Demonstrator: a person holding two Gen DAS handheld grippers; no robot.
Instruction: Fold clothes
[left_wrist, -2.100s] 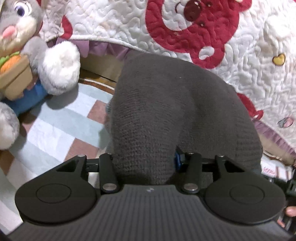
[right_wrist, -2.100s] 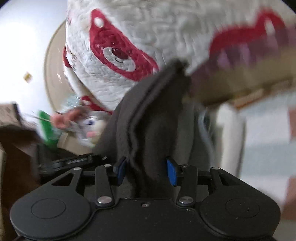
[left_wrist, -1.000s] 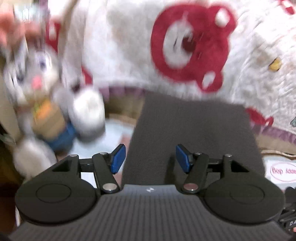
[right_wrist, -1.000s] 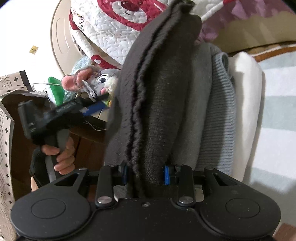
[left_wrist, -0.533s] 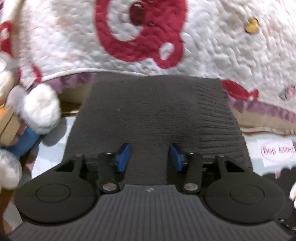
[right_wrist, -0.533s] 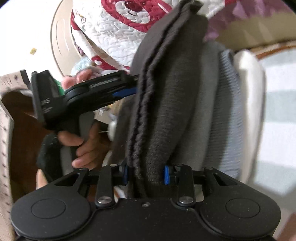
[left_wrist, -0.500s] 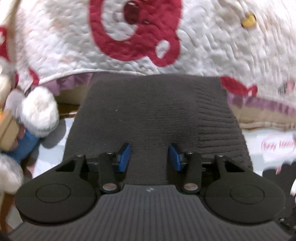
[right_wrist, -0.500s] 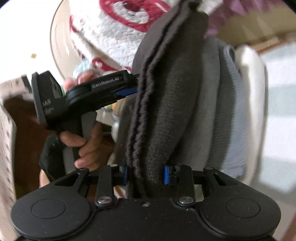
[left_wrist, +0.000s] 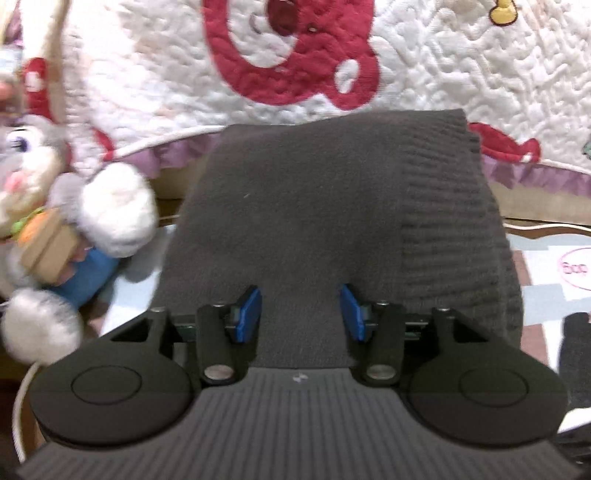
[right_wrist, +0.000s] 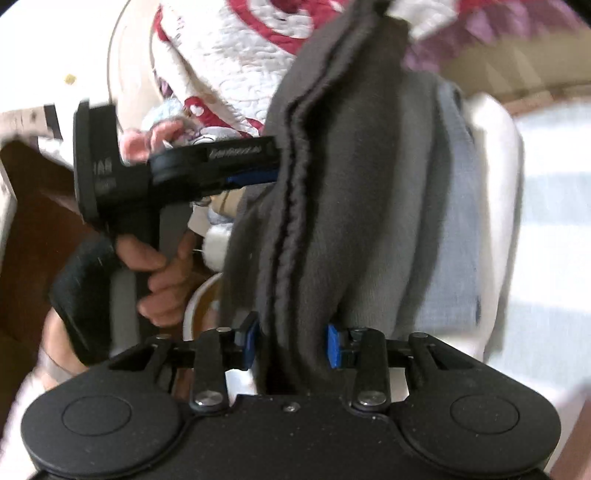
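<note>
A folded dark grey knit sweater (left_wrist: 332, 206) lies flat ahead of my left gripper (left_wrist: 300, 314), whose blue pads stand apart over its near edge; the jaws are open and not clamping it. In the right wrist view the same sweater (right_wrist: 317, 206) shows edge-on as stacked layers, and my right gripper (right_wrist: 291, 345) is shut on its near edge. The left gripper (right_wrist: 255, 177) reaches in from the left onto the top of the sweater. Under it lie a lighter grey garment (right_wrist: 406, 221), a blue-grey knit (right_wrist: 461, 236) and a white one (right_wrist: 498, 206).
A white quilt with red bears (left_wrist: 424, 55) hangs behind the pile. A plush rabbit (left_wrist: 55, 229) sits at the left on the striped pastel mat (left_wrist: 546, 273). A dark object (left_wrist: 576, 350) lies at the right edge. A brown wooden surface (right_wrist: 33, 229) is at the left.
My left gripper, shut on the sweater two seconds ago, opened, came down over the folded sweater and now stands a little wider. My right gripper has kept its hold while the pile stayed put.
</note>
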